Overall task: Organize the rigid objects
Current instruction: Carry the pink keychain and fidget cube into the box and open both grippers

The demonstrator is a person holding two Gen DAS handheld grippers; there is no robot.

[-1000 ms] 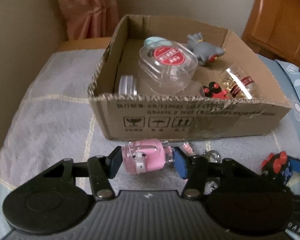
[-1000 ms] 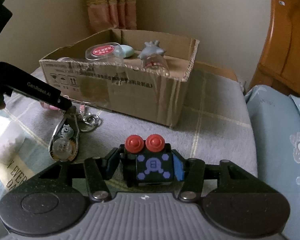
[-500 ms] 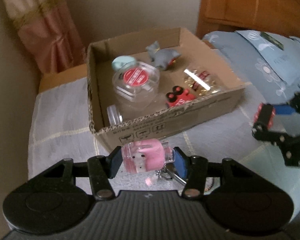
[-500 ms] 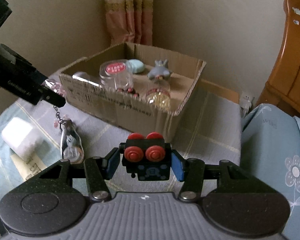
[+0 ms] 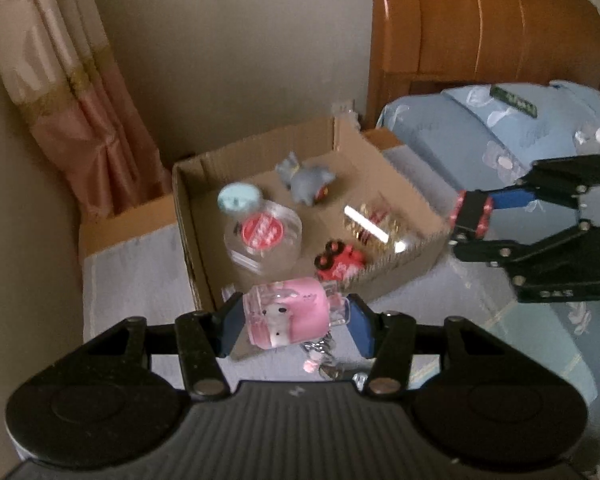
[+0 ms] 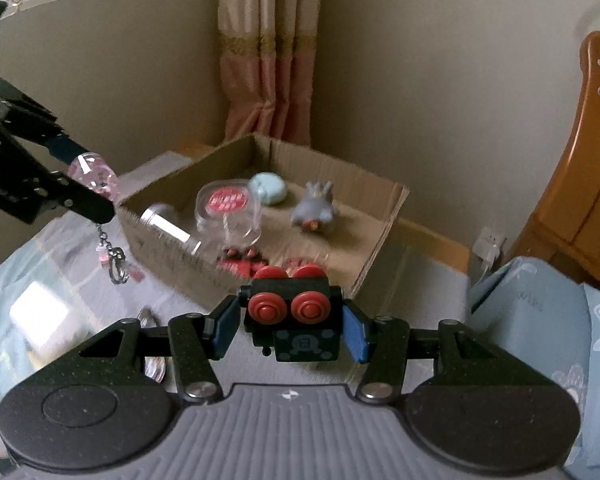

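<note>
My left gripper (image 5: 292, 320) is shut on a pink keychain charm (image 5: 290, 316) with a small white figure; its chain and ring (image 5: 324, 364) hang below. It hovers just before the near wall of the open cardboard box (image 5: 188, 240). In the right wrist view the same charm (image 6: 94, 176) shows at the left with its ring (image 6: 116, 268) dangling. My right gripper (image 6: 290, 326) is shut on a black cube toy (image 6: 294, 316) with two red round buttons, held above the bed in front of the box (image 6: 384, 232). That gripper with the cube toy (image 5: 470, 216) also appears right of the box.
The box holds a clear jar with a red lid (image 5: 262, 236), a pale blue disc (image 5: 238, 198), a grey toy figure (image 5: 308, 182), a red and black toy (image 5: 338, 262) and a shiny clear bottle (image 5: 374, 228). A white object (image 6: 44, 320) lies at left. Wooden headboard (image 5: 480, 32) and blue pillow (image 5: 500, 132) stand right.
Both grippers have risen off the bed with their objects. The left view has rolled, so the box now lies lower and its inside shows. The keychain ring now hangs free.
</note>
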